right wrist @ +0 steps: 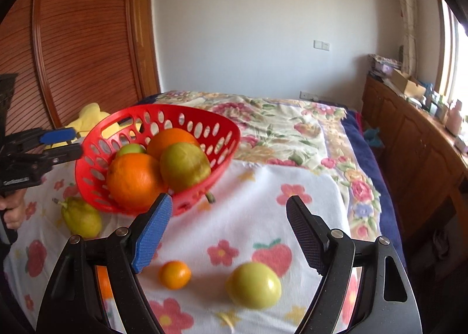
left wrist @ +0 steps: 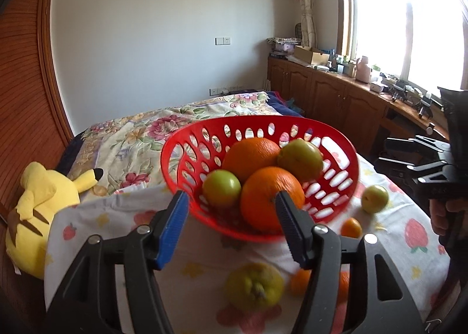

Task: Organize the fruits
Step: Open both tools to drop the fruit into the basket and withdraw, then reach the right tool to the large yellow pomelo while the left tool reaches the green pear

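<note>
A red perforated basket (left wrist: 336, 141) stands tilted on the flowered white cloth, also in the right wrist view (right wrist: 90, 164). It holds two oranges (left wrist: 272, 196) and green fruits (left wrist: 220, 188). On the cloth lie a bumpy yellow-green fruit (left wrist: 254, 287), small tangerines (left wrist: 351, 227) and a green fruit (left wrist: 374, 198). My left gripper (left wrist: 231, 202) is open and empty, just before the basket's near rim. My right gripper (right wrist: 228, 208) is open and empty above the cloth, with a green fruit (right wrist: 253, 284) and a tangerine (right wrist: 174, 274) below it.
A yellow plush toy (left wrist: 41, 211) lies at the left. A flowered bedspread (left wrist: 140, 135) stretches behind the cloth. A wooden cabinet (left wrist: 336, 94) with clutter runs along the right under the window. A wooden wardrobe (right wrist: 87, 41) stands at the left.
</note>
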Tool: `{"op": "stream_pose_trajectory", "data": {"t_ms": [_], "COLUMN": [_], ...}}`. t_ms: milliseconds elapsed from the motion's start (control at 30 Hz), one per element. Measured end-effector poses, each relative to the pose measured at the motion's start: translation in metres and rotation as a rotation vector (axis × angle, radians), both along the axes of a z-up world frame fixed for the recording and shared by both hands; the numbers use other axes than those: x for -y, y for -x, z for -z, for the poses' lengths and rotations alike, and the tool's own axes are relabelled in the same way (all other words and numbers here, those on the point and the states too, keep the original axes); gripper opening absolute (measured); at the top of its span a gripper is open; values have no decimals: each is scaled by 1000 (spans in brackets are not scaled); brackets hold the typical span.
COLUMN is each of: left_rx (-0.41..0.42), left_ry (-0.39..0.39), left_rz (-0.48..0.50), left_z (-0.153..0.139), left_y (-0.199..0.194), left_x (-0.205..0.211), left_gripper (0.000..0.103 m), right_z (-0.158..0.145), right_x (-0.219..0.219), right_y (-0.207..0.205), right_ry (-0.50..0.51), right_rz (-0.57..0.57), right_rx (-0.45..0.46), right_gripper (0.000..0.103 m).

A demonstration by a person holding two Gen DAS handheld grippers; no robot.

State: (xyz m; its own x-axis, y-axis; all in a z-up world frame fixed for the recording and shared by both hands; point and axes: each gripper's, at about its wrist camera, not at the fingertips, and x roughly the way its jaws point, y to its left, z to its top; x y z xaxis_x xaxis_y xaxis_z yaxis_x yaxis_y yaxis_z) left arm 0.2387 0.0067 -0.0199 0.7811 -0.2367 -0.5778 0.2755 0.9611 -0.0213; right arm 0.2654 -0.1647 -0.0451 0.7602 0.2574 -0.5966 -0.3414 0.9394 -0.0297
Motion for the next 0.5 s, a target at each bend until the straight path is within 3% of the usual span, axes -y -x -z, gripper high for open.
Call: {"op": "stream_pose_trajectory", "data": {"t_ms": [500], "left_rx": [-18], "left_ry": [35], "left_rz": [-26], "left_z": [43], "left_y": [36], "left_x": [-1], "left_gripper": [68], "right_z": [42], "right_x": [23], "right_y": [18], "right_ry": [23], "right_rz": [81], "right_rx": [-75], "right_gripper": [82]}}
